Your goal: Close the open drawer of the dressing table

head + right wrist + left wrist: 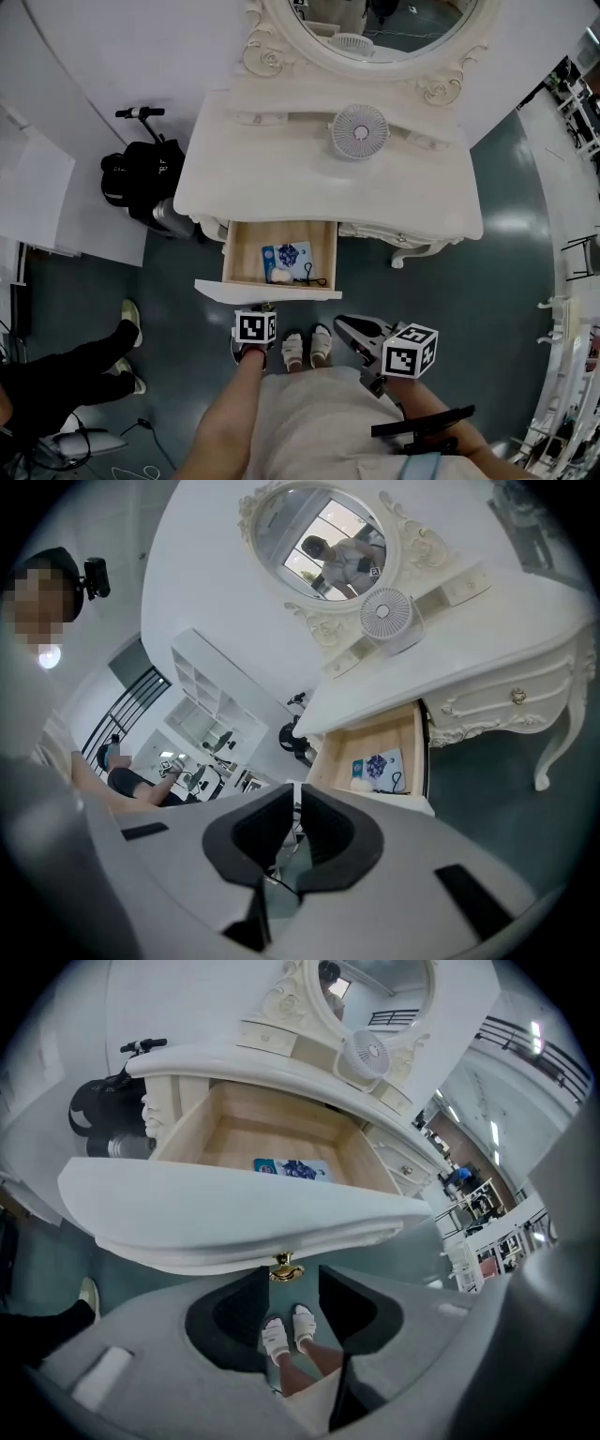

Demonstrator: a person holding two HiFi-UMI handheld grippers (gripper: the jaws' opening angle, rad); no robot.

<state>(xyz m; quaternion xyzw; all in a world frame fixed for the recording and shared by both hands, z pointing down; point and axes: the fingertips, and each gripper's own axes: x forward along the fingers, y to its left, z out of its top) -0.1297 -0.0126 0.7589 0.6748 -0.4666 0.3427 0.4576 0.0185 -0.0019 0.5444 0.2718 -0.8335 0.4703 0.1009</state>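
My left hand-held gripper (292, 1281) is released, the drawer (234, 1213) and its brass knob (284, 1268) at its jaw tips; my right hand-held gripper (296, 797) is clenched, empty.

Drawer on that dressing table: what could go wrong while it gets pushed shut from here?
The left gripper is open just below the curved drawer front, its tips beside the small brass knob; a push there might slip off the edge. The black cord lies inside close to a side wall, so it could perhaps snag. A hard shove might shake the fan on the tabletop.
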